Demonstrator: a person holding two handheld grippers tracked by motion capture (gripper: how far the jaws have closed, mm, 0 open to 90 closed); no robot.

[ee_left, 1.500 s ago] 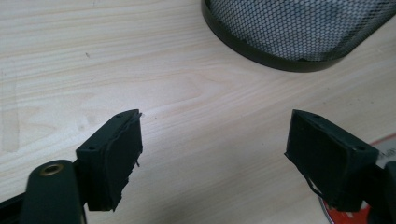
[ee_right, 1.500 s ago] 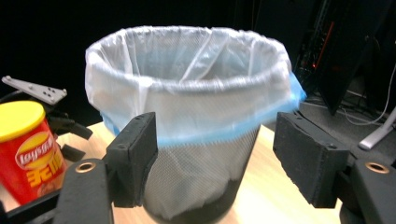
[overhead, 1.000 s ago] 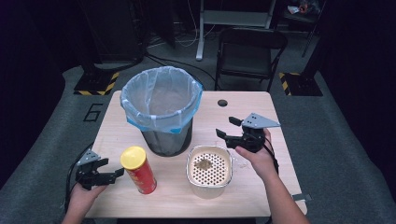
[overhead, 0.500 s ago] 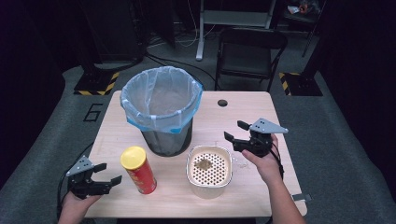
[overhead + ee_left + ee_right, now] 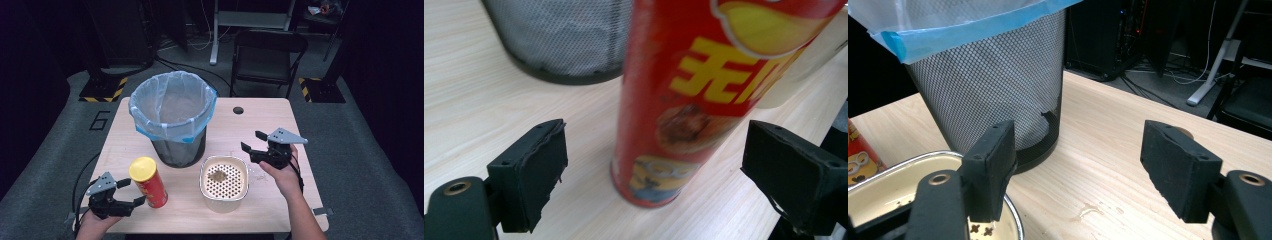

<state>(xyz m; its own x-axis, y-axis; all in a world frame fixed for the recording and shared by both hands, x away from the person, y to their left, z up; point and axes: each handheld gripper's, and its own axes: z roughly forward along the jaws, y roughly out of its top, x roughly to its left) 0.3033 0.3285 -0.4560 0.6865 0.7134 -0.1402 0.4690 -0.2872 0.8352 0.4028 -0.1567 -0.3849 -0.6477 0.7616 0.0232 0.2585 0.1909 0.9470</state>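
- Jaws of our left gripper (image 5: 129,193) stand wide apart at the near left corner of the table (image 5: 260,120), gripping nothing.
- Just ahead of those jaws, and lined up with the gap between them in the left gripper view, we see the red crisp can (image 5: 684,100) standing upright with its yellow lid (image 5: 142,168) on; neither jaw touches it.
- Beyond the can, past the left jaw in that view, sits the base of the black mesh bin (image 5: 564,40).
- Our right gripper (image 5: 253,141) is held above the right side of the table, its jaws wide apart too and gripping nothing, pointing toward the bin.
- Below and just beside its left jaw in the right gripper view lies the rim of the cream perforated bowl (image 5: 893,190), with brown crumbs (image 5: 218,176) inside.
- Ahead of those jaws, slightly left of the gap, the bin stands upright, lined with a clear bag edged in blue (image 5: 973,25).
- Farther off, past the table's far edge, we see a dark folding chair (image 5: 267,55) on the grey floor (image 5: 50,130).
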